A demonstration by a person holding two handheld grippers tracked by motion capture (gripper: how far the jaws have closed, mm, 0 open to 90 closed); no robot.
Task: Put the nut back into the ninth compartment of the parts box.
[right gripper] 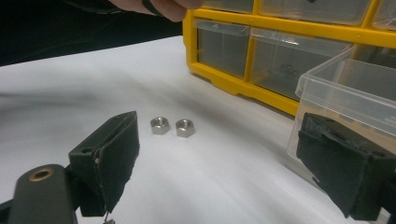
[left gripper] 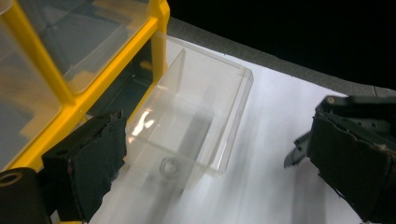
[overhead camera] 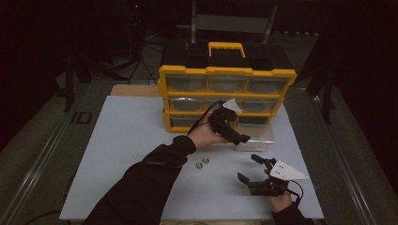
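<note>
Clear plastic drawer, pulled out, one steel nut lying inside it.

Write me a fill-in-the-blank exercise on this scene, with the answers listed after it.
1. The number of loose nuts lying side by side on the white table is ____.
2. The frame of the drawer cabinet is coloured ____.
3. The pulled-out clear drawer holds one ____.
4. The jaws of the left gripper stand ____ above that drawer.

Missing words: two; yellow; nut; open

L gripper jaws wide, empty; R gripper jaws wide, empty.
</note>
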